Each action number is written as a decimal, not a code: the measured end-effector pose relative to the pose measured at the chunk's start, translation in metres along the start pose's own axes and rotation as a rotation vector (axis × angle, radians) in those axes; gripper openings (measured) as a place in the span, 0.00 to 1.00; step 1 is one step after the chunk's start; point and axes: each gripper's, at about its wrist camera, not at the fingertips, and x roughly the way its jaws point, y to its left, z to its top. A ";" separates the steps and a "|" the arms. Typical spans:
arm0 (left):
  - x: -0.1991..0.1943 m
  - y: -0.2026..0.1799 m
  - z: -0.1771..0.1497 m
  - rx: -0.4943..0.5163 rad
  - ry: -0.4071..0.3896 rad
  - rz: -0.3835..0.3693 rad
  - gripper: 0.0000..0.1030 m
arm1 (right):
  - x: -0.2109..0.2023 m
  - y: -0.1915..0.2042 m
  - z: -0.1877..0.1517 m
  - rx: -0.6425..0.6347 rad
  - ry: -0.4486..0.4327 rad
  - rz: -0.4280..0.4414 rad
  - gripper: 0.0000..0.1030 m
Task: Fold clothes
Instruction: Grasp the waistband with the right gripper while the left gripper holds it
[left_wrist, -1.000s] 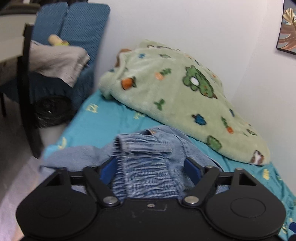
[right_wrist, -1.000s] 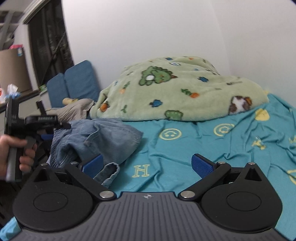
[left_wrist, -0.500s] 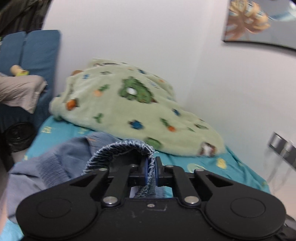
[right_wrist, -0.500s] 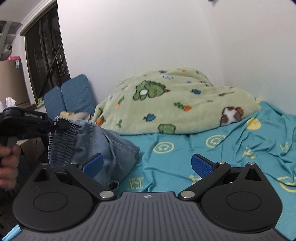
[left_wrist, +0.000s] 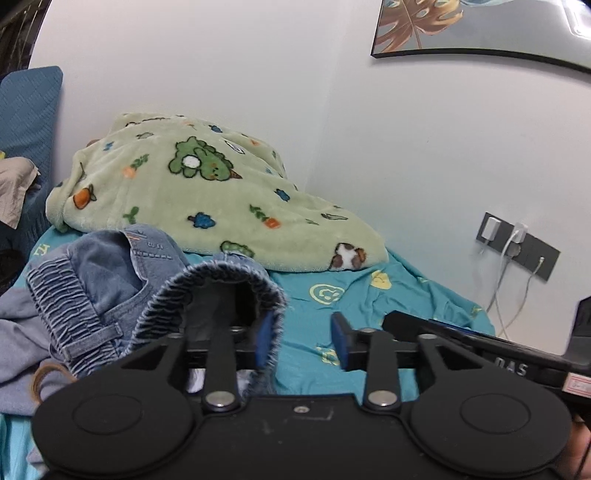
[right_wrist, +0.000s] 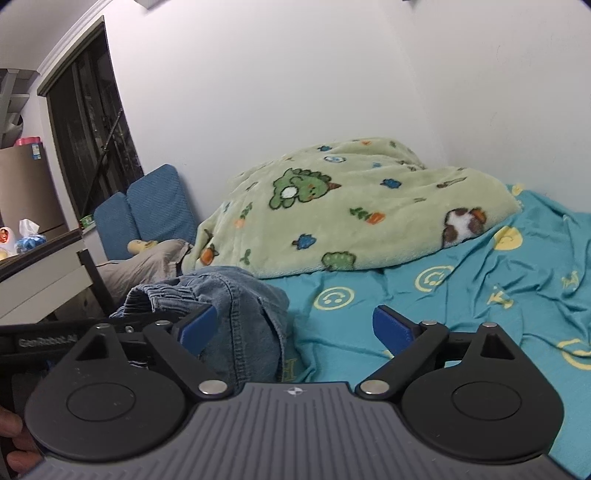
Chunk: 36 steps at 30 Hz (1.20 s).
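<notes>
Left wrist view: the left gripper (left_wrist: 302, 341) stands with its blue pads apart, a moderate gap between them and nothing clamped. The frayed elastic waistband (left_wrist: 218, 280) of the denim garment (left_wrist: 107, 280) arches over the left-hand finger (left_wrist: 264, 341) and drapes around it; the right-hand finger sits clear of the cloth, over the teal bedsheet (left_wrist: 369, 306). The rest of the denim lies bunched to the left of the tool, on a grey-blue cloth (left_wrist: 18, 339). Ahead of the fingers a green plush blanket (left_wrist: 207, 199) is heaped against the wall. The other black tool crosses the lower right of the view, below a wall socket strip (left_wrist: 517, 240) with plugs and white cables.

Right wrist view: the right gripper (right_wrist: 295, 326) is spread wide and holds nothing. Its left-hand finger (right_wrist: 195, 326) lies against the denim pile — whether it touches cannot be told — and the right-hand finger hovers over bare sheet printed with yellow smileys. The left tool's black body shows just left of the denim, and part of a hand (right_wrist: 14, 446) shows at the lower left edge. The blanket lies ahead; blue cushions (right_wrist: 147, 210) stand ahead to the left.
</notes>
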 end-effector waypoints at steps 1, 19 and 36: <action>-0.003 0.000 0.000 0.003 -0.001 -0.004 0.36 | 0.000 0.000 0.000 0.006 0.002 0.007 0.87; -0.053 0.038 0.011 -0.093 -0.099 0.185 0.53 | 0.018 0.046 -0.002 -0.111 -0.040 0.140 0.79; -0.029 0.057 0.003 -0.119 -0.048 0.402 0.55 | 0.049 0.059 -0.014 -0.210 0.041 0.132 0.79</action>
